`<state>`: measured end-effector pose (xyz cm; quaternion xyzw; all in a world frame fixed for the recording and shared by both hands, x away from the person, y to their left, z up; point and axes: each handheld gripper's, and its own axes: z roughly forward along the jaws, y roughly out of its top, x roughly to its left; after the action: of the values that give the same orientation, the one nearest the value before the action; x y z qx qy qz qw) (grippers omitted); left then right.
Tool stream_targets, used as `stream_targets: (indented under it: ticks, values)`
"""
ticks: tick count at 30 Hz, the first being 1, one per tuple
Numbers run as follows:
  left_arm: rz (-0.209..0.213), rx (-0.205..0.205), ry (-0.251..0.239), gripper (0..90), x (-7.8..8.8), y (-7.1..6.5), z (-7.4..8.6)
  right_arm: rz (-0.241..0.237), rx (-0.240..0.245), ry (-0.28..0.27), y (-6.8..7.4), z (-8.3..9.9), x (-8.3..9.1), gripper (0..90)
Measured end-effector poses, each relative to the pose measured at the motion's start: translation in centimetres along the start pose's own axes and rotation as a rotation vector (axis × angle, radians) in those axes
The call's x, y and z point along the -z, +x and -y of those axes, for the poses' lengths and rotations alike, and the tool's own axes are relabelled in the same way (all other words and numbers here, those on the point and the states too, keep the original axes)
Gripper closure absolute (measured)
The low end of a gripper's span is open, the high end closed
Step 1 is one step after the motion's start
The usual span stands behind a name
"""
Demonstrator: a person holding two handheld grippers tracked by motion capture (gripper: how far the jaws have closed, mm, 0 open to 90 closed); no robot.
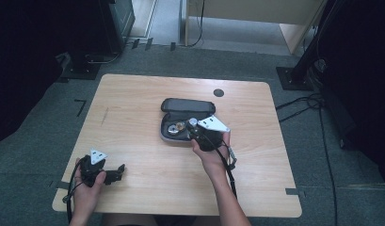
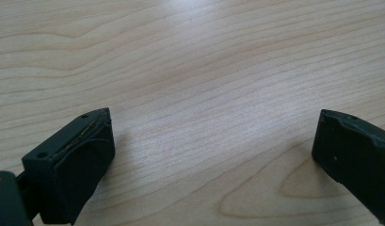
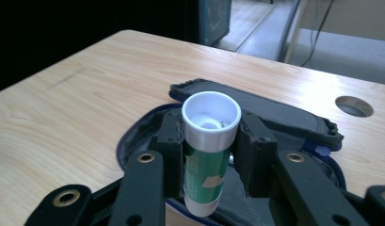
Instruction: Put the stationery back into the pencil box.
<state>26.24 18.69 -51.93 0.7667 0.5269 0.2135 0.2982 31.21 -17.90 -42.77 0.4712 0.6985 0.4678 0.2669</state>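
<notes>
keep the right gripper point(image 3: 211, 155) clamped square on the smooth green-and-white cylindrical plastic tube point(image 3: 208, 155), upright over the open dark soft fabric zip case point(image 3: 279, 110) on the pale wood-grain table point(image 1: 133, 117), lower gently into a free pocket, leave the left gripper point(image 2: 213, 155) wide, empty, resting.

Light wooden surface point(image 1: 133, 99) with rounded corners, standing on grey carpet floor point(image 1: 35, 136).

On it, near the middle: an open dark zip case point(image 1: 185, 107), lid folded back toward the far edge. Close to the far edge, right of centre: a small round hole point(image 1: 219, 92). At the near left corner: resting left claw point(image 1: 116, 173), jaws spread wide, on bare wood.
</notes>
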Motion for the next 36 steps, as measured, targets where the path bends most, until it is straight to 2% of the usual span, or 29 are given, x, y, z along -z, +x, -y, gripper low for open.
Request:
stream_targets:
  ticks: [5,15,22,24,26,31,34,36]
  values:
    - [0.001,-0.002,-0.001,0.0,0.0,0.0,0.0,0.018,0.015,0.019,0.3,0.6,-1.7,66.3]
    - [0.004,-0.002,-0.001,0.0,0.0,0.0,0.0,0.021,-0.003,0.045,0.4,1.7,-4.4,66.3]
    - [0.004,-0.002,-0.001,0.0,0.0,0.0,0.0,0.056,0.023,0.046,0.0,1.7,-4.9,66.2]
    - [0.004,-0.002,-0.001,0.0,0.0,0.0,0.0,0.044,-0.009,0.037,-0.4,1.6,-5.0,66.2]
    - [0.004,-0.002,0.000,0.0,0.0,0.0,0.0,0.029,-0.019,0.036,-0.5,1.5,-5.0,66.2]
    - [0.004,-0.002,-0.001,0.0,0.0,0.0,0.0,-0.010,0.038,0.033,0.2,1.9,-5.3,66.2]
    - [0.004,-0.002,-0.001,0.0,0.0,0.0,0.0,-0.001,0.029,0.048,-0.1,2.2,-5.3,66.2]
    - [0.004,-0.002,-0.001,0.0,0.0,0.0,0.0,0.006,0.005,0.059,-0.5,2.2,-5.2,66.1]
